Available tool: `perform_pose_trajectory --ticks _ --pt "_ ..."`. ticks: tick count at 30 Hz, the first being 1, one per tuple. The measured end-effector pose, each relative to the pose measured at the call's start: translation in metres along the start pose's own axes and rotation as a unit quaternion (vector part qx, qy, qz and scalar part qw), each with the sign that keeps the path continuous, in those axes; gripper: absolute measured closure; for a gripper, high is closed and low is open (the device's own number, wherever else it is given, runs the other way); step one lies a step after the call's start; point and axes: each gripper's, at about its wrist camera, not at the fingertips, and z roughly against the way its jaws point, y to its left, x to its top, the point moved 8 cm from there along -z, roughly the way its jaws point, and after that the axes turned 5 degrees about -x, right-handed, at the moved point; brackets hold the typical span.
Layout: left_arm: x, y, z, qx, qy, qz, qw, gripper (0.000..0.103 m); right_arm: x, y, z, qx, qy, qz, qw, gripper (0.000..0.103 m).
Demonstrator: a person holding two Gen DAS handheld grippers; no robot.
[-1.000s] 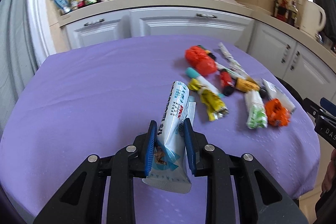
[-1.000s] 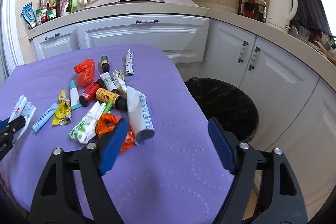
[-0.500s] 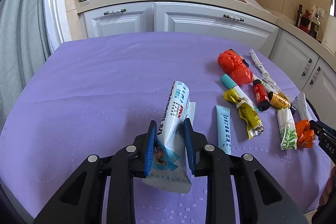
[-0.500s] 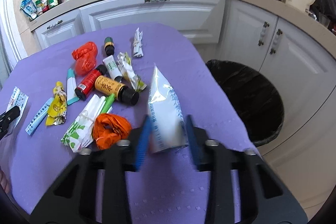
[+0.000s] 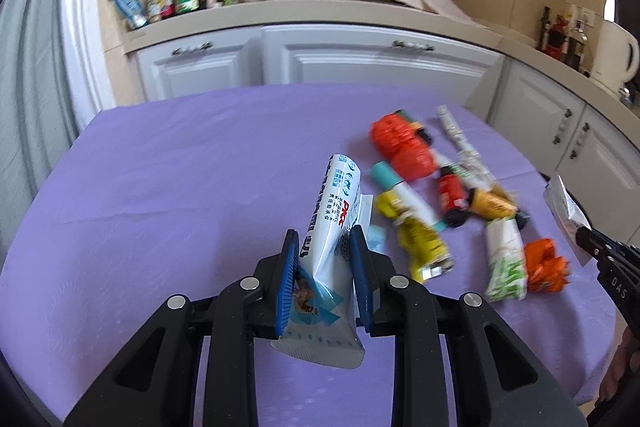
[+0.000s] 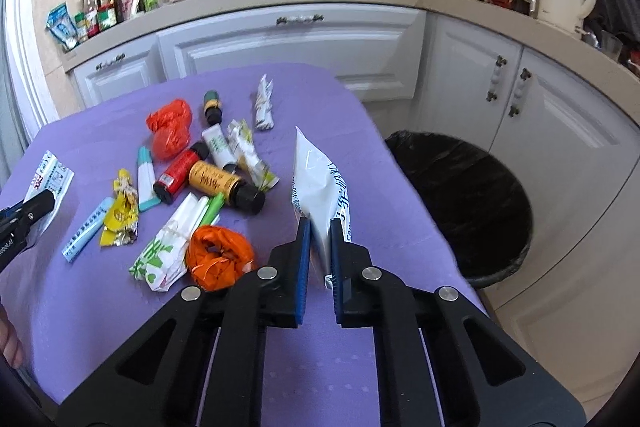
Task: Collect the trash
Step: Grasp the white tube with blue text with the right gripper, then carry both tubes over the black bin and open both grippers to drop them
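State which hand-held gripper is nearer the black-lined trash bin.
Right. The right hand-held gripper is beside the black-lined trash bin; the left hand-held gripper is across the table.

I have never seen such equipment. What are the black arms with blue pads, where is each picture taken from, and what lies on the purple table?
No robot here: a person holds one two-finger tool in each hand, and a camera on each tool looks forward along its fingers. One picture comes from the left tool, which is shut on a white and blue packet. The other comes from the right tool, which is shut on a white pouch. On the purple table lies trash: small bottles, tubes, wrappers and an orange bag. A bin with a black liner stands beside the table.
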Motion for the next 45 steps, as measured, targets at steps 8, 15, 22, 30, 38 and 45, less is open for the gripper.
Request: perform_pose_trajectory --ticks 8,15,22,30,38,45 --pt "0.025 -0.065 -0.001 -0.05 -0.026 -0.046 0.9974 0.076 0.021 -0.046 0.013 -0.053 -0.037 -0.026 0.998 0.093" --pt "0.047 -0.129 -0.014 -0.079 -0.045 -0.085 0.9922 0.076 0.033 -0.098 0.003 -0.101 -0.048 -0.054 0.992 0.093" --pt "0.06 -0.192 -0.039 -0.1 -0.044 -0.118 0.987 0.076 0.04 -0.143 -0.013 -0.139 -0.051 -0.067 0.987 0.093" --pt "0.058 -0.251 -0.075 -0.11 -0.022 -0.147 0.9828 0.076 0.041 -0.179 -0.038 -0.15 -0.042 -0.086 0.984 0.093" --pt "0.055 -0.289 -0.108 -0.105 -0.002 -0.173 0.9794 0.076 0.04 -0.195 -0.06 -0.148 -0.033 -0.092 0.984 0.093" --pt "0.051 -0.303 -0.129 -0.094 0.016 -0.185 0.9781 0.076 0.04 -0.203 -0.078 -0.146 -0.025 -0.093 0.985 0.093"
